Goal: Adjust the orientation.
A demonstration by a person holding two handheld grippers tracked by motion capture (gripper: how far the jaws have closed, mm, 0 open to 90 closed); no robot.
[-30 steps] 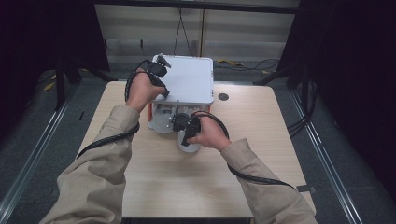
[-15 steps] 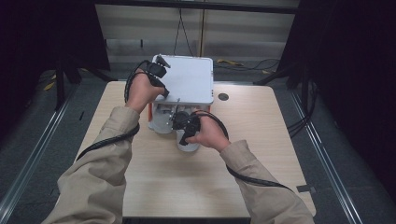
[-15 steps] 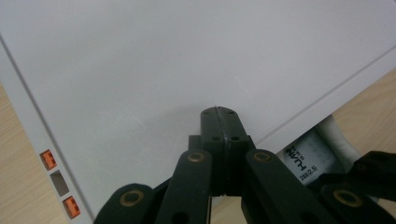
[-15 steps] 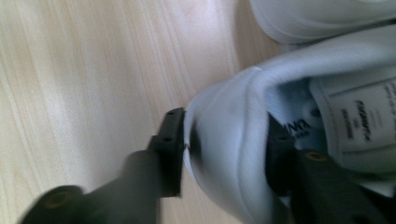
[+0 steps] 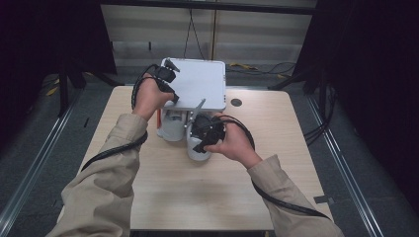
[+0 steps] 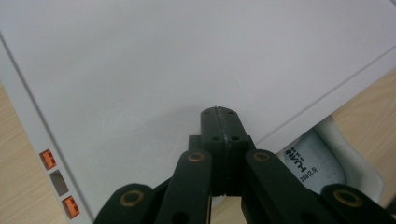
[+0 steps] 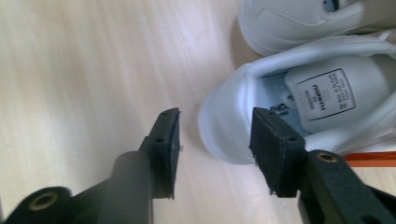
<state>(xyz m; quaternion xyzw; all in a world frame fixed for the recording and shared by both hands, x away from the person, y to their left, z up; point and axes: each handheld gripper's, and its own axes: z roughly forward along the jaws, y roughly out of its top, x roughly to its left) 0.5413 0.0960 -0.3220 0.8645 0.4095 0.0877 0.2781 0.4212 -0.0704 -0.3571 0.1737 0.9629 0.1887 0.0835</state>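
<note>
Pale wood worktop (image 5: 163,197): left gripper (image 5: 165,76), jaws closed and empty, rests on the white shoebox lid (image 5: 200,86) near the far edge. Right gripper (image 7: 215,140) has just opened off the white shoe (image 7: 299,93), which now sits released beside the box; placing looks done.

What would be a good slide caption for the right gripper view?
Open right gripper hovering over a white shoe's heel on the wooden table.

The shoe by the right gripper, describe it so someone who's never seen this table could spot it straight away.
Start at the flat white box lid lifted at the far middle of the wooden table. Two white shoes sit just under its near edge. The one meant is the nearer shoe, below the open right gripper, with its heel sticking out toward the person; the other shoe sits further back, to its left.
</note>
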